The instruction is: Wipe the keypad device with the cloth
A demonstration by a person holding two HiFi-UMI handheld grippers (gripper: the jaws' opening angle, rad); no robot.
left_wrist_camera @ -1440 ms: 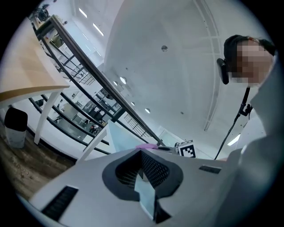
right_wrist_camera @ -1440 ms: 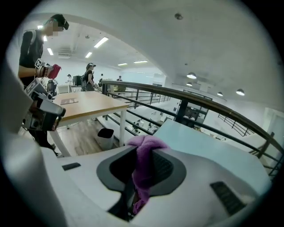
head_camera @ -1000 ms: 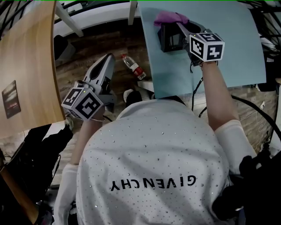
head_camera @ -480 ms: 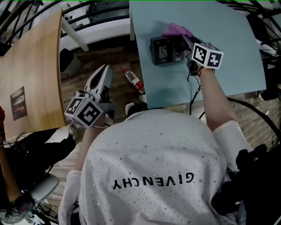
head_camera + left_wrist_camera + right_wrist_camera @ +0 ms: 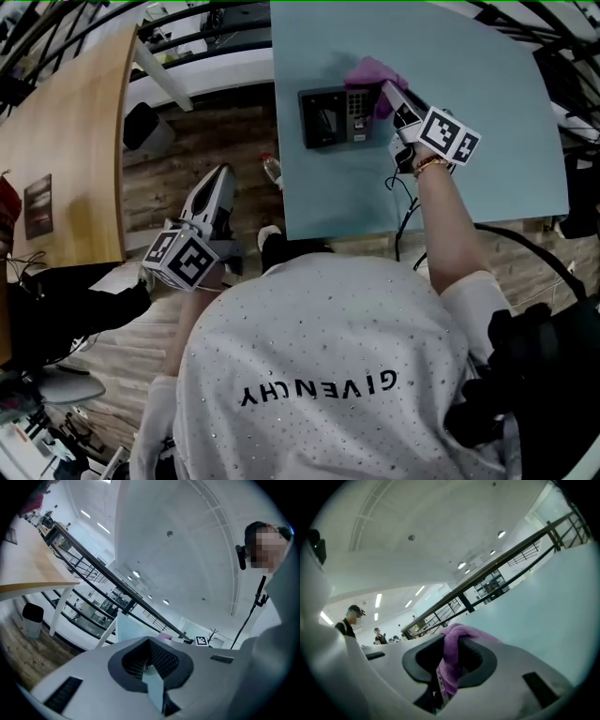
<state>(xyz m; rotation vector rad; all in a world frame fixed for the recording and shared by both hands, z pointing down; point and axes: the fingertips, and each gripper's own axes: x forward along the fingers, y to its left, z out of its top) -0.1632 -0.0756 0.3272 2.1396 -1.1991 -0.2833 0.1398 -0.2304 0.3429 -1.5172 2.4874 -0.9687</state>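
Observation:
The black keypad device [image 5: 332,116] lies flat on the light blue table [image 5: 469,56], near its left edge. A purple cloth [image 5: 371,72] rests against the device's far right corner. My right gripper [image 5: 386,90] reaches in from the right and is shut on the cloth [image 5: 451,660], which bunches up between its jaws. My left gripper [image 5: 223,175] hangs over the wooden floor, left of the table and well away from the device. In the left gripper view its jaws [image 5: 153,670] stand shut with nothing in them.
A wooden table [image 5: 66,141] stands at the left, with a black bin [image 5: 141,124] beyond it. A plastic bottle [image 5: 272,169] lies on the floor by the blue table's left edge. Cables [image 5: 403,211] hang over that table's near edge.
My right gripper has carried the cloth from over the device to its right far corner, so the device's face now shows. The left gripper has stayed beside the table.

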